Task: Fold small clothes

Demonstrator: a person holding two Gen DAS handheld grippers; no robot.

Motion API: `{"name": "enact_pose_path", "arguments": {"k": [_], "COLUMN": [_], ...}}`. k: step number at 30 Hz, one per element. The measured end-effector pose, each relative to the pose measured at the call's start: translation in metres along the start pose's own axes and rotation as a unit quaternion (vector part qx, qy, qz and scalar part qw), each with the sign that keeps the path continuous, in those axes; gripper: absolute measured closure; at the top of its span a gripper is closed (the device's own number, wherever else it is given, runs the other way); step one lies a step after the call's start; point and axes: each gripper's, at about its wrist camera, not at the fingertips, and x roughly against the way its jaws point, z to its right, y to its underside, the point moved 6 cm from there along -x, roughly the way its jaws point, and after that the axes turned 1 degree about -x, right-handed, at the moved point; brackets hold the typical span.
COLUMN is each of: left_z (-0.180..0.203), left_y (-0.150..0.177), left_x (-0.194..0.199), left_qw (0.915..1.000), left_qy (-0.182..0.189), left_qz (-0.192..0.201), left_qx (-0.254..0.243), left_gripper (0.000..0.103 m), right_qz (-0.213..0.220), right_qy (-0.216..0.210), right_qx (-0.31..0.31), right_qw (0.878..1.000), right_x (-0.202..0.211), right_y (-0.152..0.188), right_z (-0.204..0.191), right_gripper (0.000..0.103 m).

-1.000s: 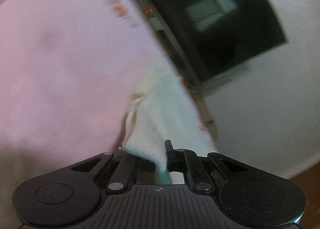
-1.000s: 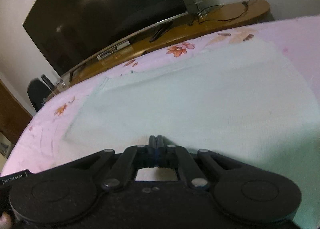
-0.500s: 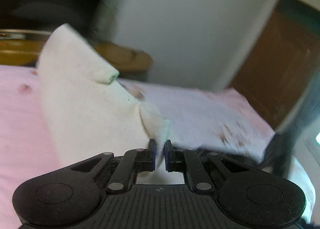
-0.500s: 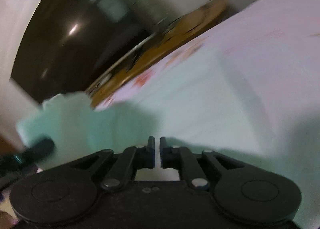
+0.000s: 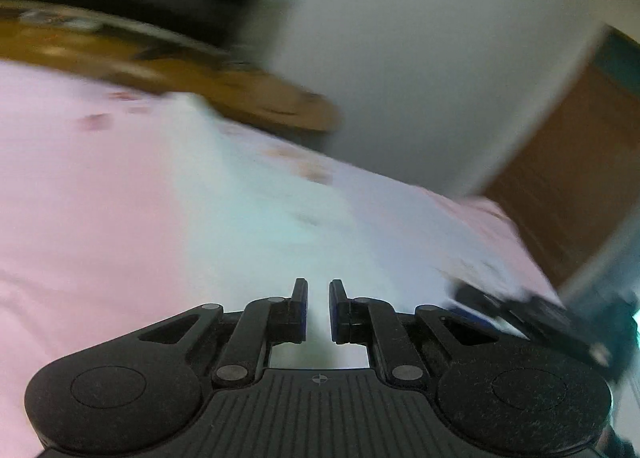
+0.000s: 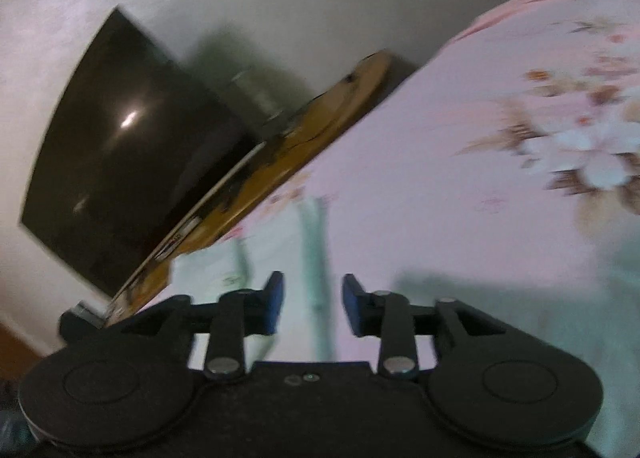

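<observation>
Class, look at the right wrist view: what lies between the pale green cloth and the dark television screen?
In the right wrist view, the wooden shelf runs between the cloth and the television, with a strip of pink floral bedsheet beside it.

Pale mint cloth [image 6: 280, 258] looks soft and matt on the pink flowered bedsheet [image 6: 440, 162]. Tongs [image 6: 312, 298] are matt black plastic with metal rivets. Glossy TV [image 6: 120, 146]; varnished wood shelf [image 6: 320, 114].

One pale mint cloth [image 5: 256, 218] mid-frame, one pink floral bedsheet [image 6: 460, 186], one dark television [image 6: 128, 146] upper left, one wooden stand [image 6: 304, 138], two grippers.
</observation>
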Motion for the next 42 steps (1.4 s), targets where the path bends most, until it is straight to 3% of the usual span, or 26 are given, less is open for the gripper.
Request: {"name": "enact_pose_path", "arguments": {"k": [3,6,10,13,15,18,22,25,28,29,30,32,35,42], "left_z": [-0.035,-0.039,-0.046,-0.056,-0.054,-0.054,-0.039,-0.031,-0.033,-0.034,-0.035,-0.04,-0.047,-0.055], "left_y": [-0.005,0.008,0.003,-0.007,-0.015,-0.023,-0.022,-0.016,-0.015,-0.016,-0.017,-0.02,-0.019,-0.02], "left_x": [0.005,0.011,-0.004,-0.023,-0.033,-0.045,-0.035,-0.036,-0.037,-0.035,-0.034,-0.035,-0.037,-0.043], "left_qw": [0.9984,0.9979,0.9971,0.9962,0.9959,0.9956,0.9974,0.9982,0.9979,0.998,0.998,0.9977,0.9972,0.9977], "left_qy": [-0.046,-0.046,-0.048,-0.05,-0.056,-0.062,-0.047,-0.049,-0.05,-0.05,-0.052,-0.054,-0.052,-0.047], "left_qz": [0.004,0.001,0.009,0.012,0.008,-0.004,0.002,-0.004,-0.007,-0.003,0.001,0.001,-0.002,-0.008], "left_qx": [0.034,0.047,0.058,0.07,0.07,0.07,0.054,0.034,0.04,0.04,0.037,0.04,0.053,0.049], "left_gripper": [0.094,0.094,0.094,0.094,0.094,0.094,0.094,0.094,0.094,0.094,0.094,0.094,0.094,0.094], "right_qz": [-0.057,-0.093,-0.106,-0.111,-0.113,-0.091,-0.052,-0.051,-0.098,-0.096,-0.077,-0.038,-0.041,-0.1], "right_qy": [-0.016,-0.011,-0.031,-0.033,-0.021,-0.012,-0.017,-0.011,0.013,0.008,0.003,-0.012,-0.024,-0.029], "right_qx": [0.007,-0.004,-0.025,-0.045,-0.042,0.002,0.036,0.046,0.042,0.032,0.03,0.03,0.023,0.048], "right_qw": [0.998,0.996,0.994,0.992,0.993,0.996,0.998,0.998,0.994,0.995,0.997,0.999,0.999,0.993], "right_x": [-0.038,-0.064,-0.08,-0.094,-0.097,-0.085,-0.044,-0.02,-0.037,-0.038,-0.035,-0.028,-0.046,-0.106], "right_y": [0.012,0.029,0.039,0.039,0.037,0.036,0.036,0.053,0.069,0.066,0.059,0.039,0.016,0.005], "right_z": [-0.015,-0.017,-0.02,-0.021,-0.02,-0.031,-0.045,-0.04,-0.018,-0.015,-0.015,-0.019,-0.021,-0.025], "right_gripper": [0.061,0.063,0.065,0.077,0.091,0.095,0.096,0.096,0.09,0.088,0.081,0.075,0.07,0.067]}}
